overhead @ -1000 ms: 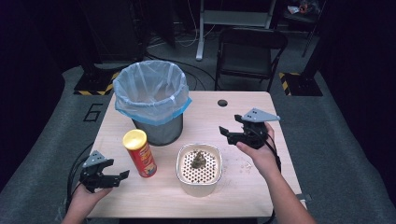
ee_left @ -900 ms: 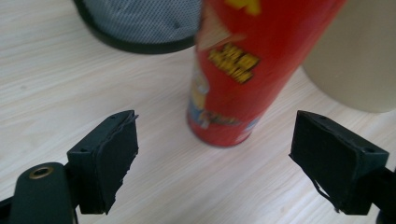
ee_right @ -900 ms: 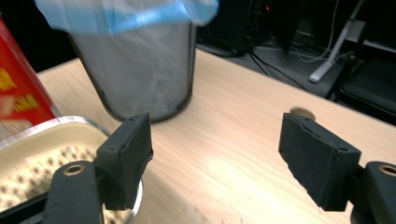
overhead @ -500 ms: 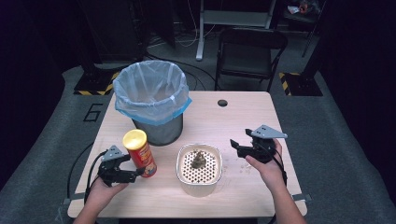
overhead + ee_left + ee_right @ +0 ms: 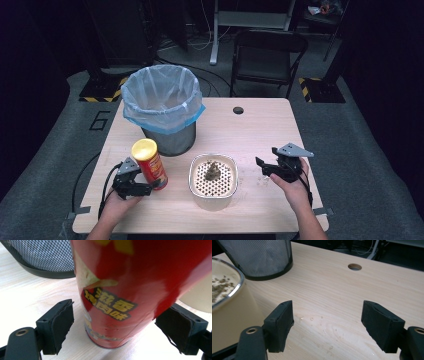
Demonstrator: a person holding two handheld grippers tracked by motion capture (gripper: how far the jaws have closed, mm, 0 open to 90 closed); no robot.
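Claws both gape: our left claw (image 5: 117, 327) straddles the red chip can (image 5: 140, 290) without pinching it, just left of the cream strainer bowl (image 5: 212, 200); our right claw (image 5: 327, 327) hovers right of that bowl.

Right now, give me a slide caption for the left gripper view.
Open left gripper straddling upright red chip can beside mesh bin.

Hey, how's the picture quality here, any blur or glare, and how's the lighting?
High view: the table is lit, the room around it dark, detail soft. Left gripper view: the red can is close, its top blurred, the wood washed out. Right gripper view: sharp wood grain, the pale container soft.
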